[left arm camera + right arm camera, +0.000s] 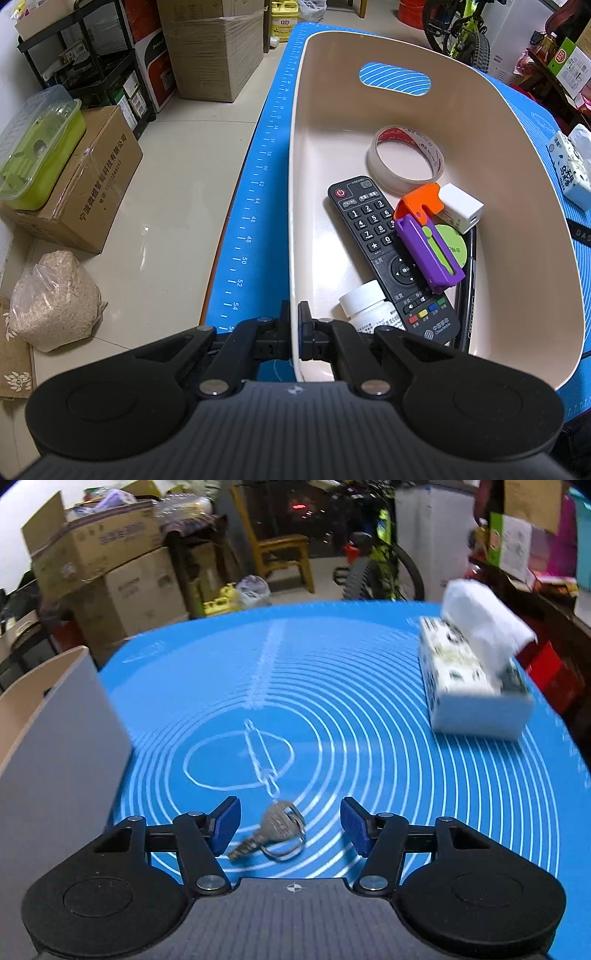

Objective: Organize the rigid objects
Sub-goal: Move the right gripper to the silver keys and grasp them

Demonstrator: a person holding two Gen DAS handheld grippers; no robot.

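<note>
Already most of the sorting looks done: the beige bin (pixel 498 177) standing along the left edge of the worktop (pixel 369 709) holds a roll of tape (pixel 406 158), a black remote control (pixel 391 254), a purple and orange toy (pixel 428 240), a white charger block (pixel 461 208), a white pill bottle (pixel 373 308) and a green disc (pixel 452 245), all lying together toward its near end. The left gripper (pixel 294 321) has its jaws clenched on the bin's near rim, one finger outside the wall and one inside, which I take to be steadying it. On the blue mat, toward the near edge of the worktop, a key on a ring (pixel 273 830) lies alone, apart from the bin. The right gripper (pixel 290 825) hangs over it with jaws released and standing either side of the key, pads clear of it, so nothing is grasped yet. A tissue box (pixel 476 686) sits toward the far right corner; whether that belongs in the bin I cannot say, being soft goods. By my reckoning the key is the last hard thing left out, and what remains is to close on it, lift it and drop it in with the rest.
</note>
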